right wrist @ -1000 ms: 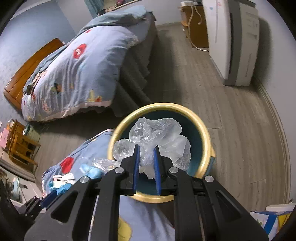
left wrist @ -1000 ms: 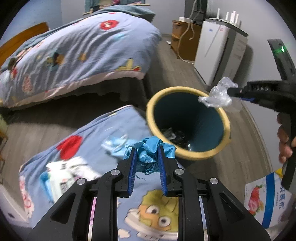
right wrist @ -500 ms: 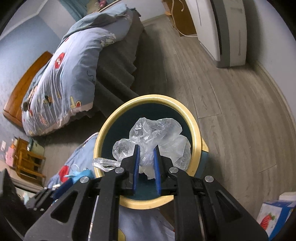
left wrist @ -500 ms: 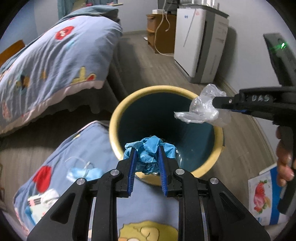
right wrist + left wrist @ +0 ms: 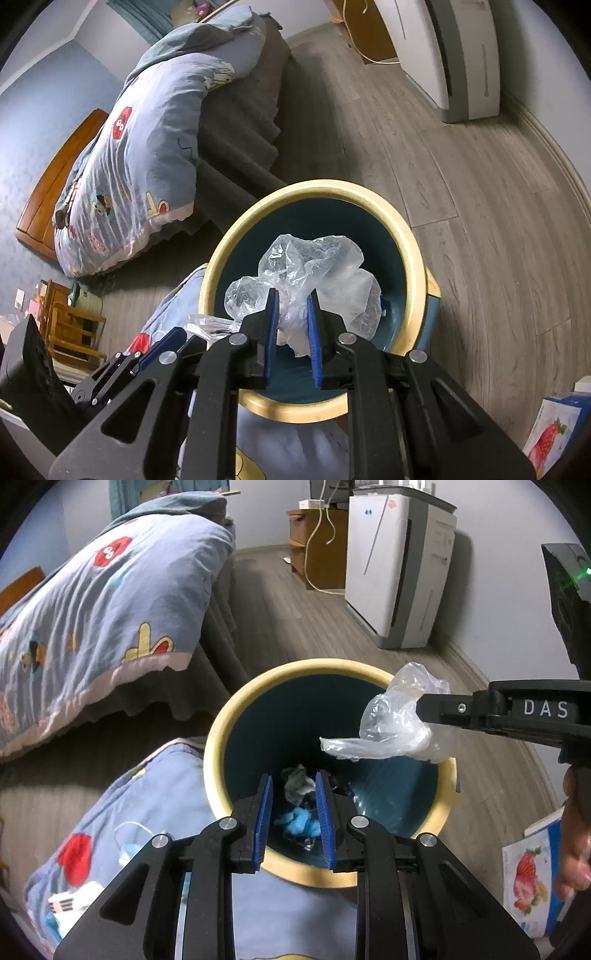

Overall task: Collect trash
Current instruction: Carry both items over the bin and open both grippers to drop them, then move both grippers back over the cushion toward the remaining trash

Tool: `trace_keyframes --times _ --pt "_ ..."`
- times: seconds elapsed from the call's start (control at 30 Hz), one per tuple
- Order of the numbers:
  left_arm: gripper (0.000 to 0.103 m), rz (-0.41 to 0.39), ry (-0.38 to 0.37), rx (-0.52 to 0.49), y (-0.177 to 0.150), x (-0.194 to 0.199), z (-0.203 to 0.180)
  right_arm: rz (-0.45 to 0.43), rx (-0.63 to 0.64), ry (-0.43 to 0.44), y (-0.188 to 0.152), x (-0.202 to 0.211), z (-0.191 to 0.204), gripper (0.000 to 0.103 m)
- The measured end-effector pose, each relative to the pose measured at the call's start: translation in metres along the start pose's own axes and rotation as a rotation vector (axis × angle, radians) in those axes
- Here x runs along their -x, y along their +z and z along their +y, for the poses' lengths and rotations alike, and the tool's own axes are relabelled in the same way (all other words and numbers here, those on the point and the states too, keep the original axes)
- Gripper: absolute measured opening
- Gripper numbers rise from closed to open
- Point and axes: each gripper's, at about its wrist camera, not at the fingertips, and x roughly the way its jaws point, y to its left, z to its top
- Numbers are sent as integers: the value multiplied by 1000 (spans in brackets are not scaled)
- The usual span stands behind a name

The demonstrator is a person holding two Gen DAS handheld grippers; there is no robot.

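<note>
The left gripper [image 5: 293, 797] is held over the yellow-rimmed bin [image 5: 236, 716], fingers parted with nothing between them. Blue crumpled trash [image 5: 300, 821] is seen at the bin's bottom. Clear plastic wrap [image 5: 321, 273] is pinched tight in the right gripper [image 5: 291, 317], above the bin opening

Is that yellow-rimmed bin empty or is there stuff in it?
Not empty: the bin has crumpled blue trash and dark scraps at its bottom.

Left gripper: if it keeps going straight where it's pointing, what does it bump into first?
Probably the trash at the bottom of the bin: the left gripper is open over its mouth, pointing at the blue wad inside.
</note>
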Motion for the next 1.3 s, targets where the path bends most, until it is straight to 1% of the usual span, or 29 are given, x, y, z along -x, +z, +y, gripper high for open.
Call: trace_keyframes --times 0.23,0.3,0.33,0.37,0.53,0.57,0.6,0.7,0.73,0.77,0.8,0.87,0.9,0.93,0.97,1.07,1.3 --pt "25 11 15 29 -13 1 12 -23 -3 -1 0 4 2 17" --pt "26 14 22 38 -16 2 15 -31 -8 -7 0 5 3 25" --pt "27 16 25 40 -17 3 17 -34 -9 -8 0 6 3 27" --pt "30 16 32 43 -18 3 20 -37 -12 -9 1 6 3 32" --pt "40 6 46 55 -22 10 29 -45 -12 -20 1 7 6 48" --pt "42 5 49 56 -23 11 30 -47 -11 -24 1 7 8 53" --pt "44 3 54 57 -24 13 31 -51 -8 -27 0 9 10 56" --pt "52 -9 64 68 -27 22 38 -63 1 -34 -1 14 18 71" --pt "59 -13 69 70 -28 25 40 -68 5 -39 -1 16 21 74" --pt "66 -19 75 71 -30 30 42 -72 9 -44 -1 18 24 81" --pt "70 -25 80 72 -31 35 44 -75 12 -50 -1 21 29 87" --pt "81 -39 90 74 -33 46 49 -80 16 -62 -3 25 36 95" --pt "83 -44 92 78 -34 51 52 -82 25 -75 -3 27 41 97" --pt "88 -52 96 86 -36 58 57 -84 39 -89 -3 29 47 97" --pt "92 -57 103 93 -38 64 59 -84 51 -97 -4 30 52 97" --pt "94 -70 123 120 -45 85 74 -89 108 -147 -7 37 73 97" --pt "95 -88 173 147 -66 139 117 -115 218 -167 -19 48 114 97"
